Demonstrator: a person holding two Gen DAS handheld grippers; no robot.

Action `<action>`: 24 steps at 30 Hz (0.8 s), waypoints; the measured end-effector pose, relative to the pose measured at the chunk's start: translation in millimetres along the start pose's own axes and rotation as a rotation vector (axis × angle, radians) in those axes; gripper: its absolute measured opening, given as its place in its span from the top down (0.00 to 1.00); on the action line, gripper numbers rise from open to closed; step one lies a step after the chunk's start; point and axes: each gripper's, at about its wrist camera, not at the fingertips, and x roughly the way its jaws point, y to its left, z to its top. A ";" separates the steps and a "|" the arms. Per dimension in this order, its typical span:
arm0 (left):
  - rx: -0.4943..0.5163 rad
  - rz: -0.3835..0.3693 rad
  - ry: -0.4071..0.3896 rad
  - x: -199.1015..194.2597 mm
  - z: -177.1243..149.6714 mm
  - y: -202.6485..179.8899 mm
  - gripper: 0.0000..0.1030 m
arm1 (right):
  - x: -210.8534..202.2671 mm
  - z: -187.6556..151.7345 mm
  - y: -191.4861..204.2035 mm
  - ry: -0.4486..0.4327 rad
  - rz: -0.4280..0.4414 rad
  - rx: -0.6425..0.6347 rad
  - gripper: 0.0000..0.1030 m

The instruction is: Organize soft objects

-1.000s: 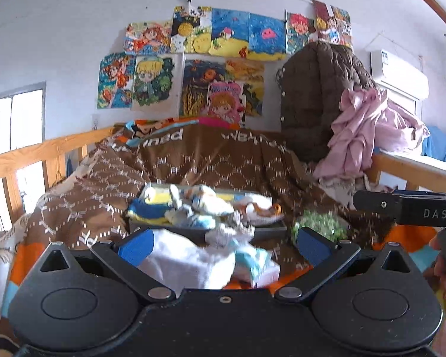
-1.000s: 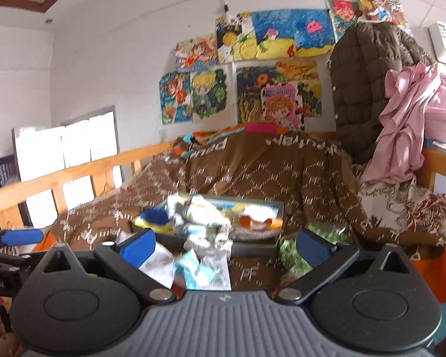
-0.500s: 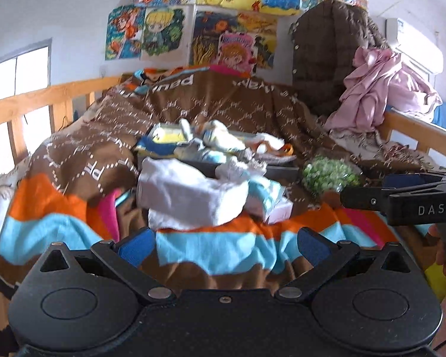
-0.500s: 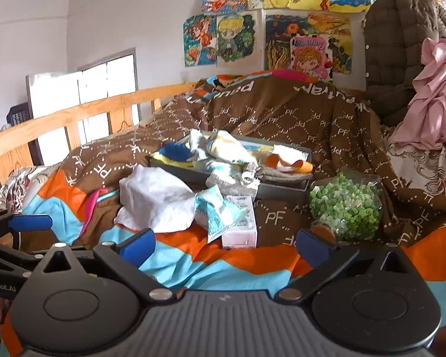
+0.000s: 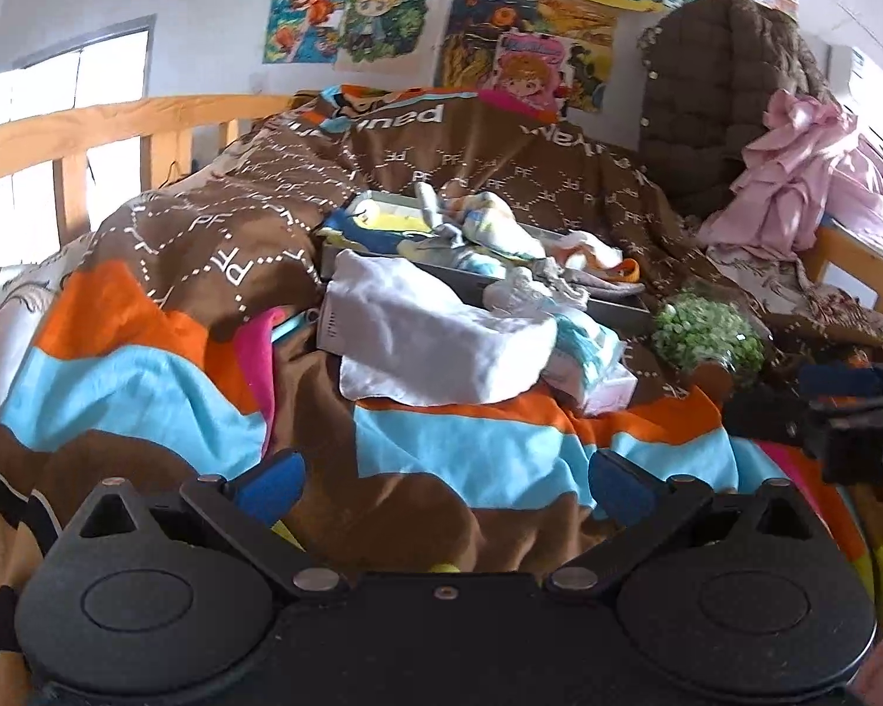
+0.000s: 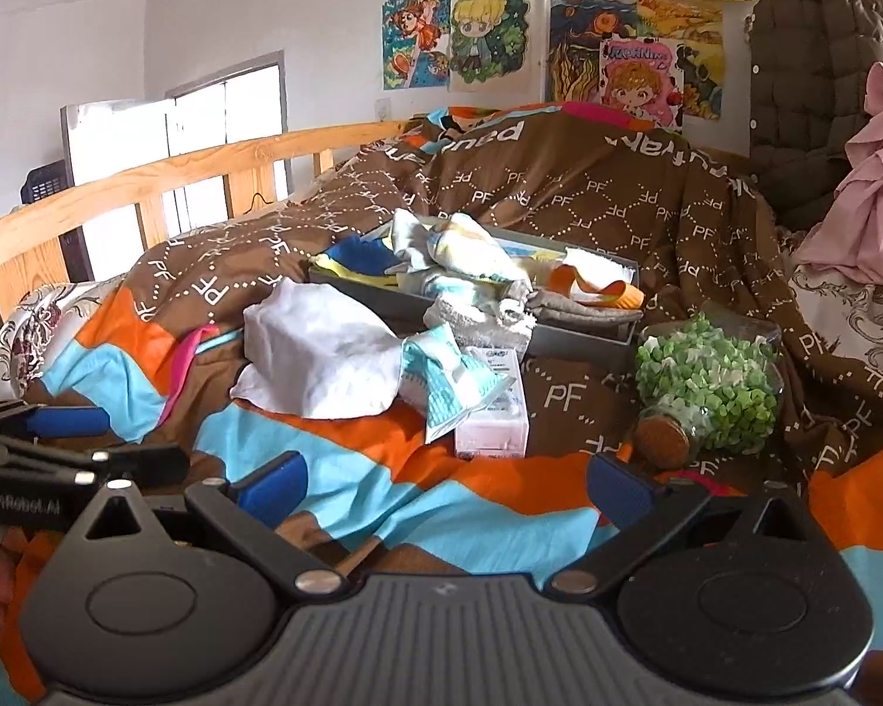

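Note:
A white cloth (image 5: 435, 347) (image 6: 324, 353) lies crumpled on the striped blanket, in front of a grey tray (image 5: 612, 309) (image 6: 583, 341) heaped with several small soft items. A teal-and-white pouch (image 6: 447, 376) rests on a small white box (image 6: 494, 412) beside the cloth. My left gripper (image 5: 441, 485) is open and empty, low over the blanket, well short of the cloth. My right gripper (image 6: 441, 485) is open and empty too, on the near side of the box. Each gripper shows at the edge of the other's view.
A glass jar of green paper stars (image 6: 706, 388) (image 5: 706, 335) lies on its side right of the tray. A wooden bed rail (image 6: 147, 176) runs along the left. A brown jacket (image 6: 824, 59) and pink clothes (image 6: 877, 176) hang at the back right.
Both grippers have pulled back and tilted down. The cloth, which was between the left fingers a second ago, now lies farther off on the blanket.

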 end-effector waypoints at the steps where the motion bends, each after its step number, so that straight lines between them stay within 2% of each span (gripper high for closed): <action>1: -0.009 0.003 0.001 2.3 1.0 0.9 0.01 | 2.0 0.1 -1.0 0.005 -0.002 0.006 0.00; 7: -0.054 0.006 -0.012 17.1 9.7 6.7 0.01 | 14.7 1.5 -5.6 0.017 -0.011 0.025 0.00; 11: -0.103 0.008 -0.018 28.7 16.3 11.8 0.01 | 22.5 4.0 -3.1 0.003 -0.012 -0.004 0.00; 24: -0.158 0.000 -0.038 65.4 35.8 15.6 0.01 | 59.7 17.7 -2.2 -0.039 0.001 -0.097 0.00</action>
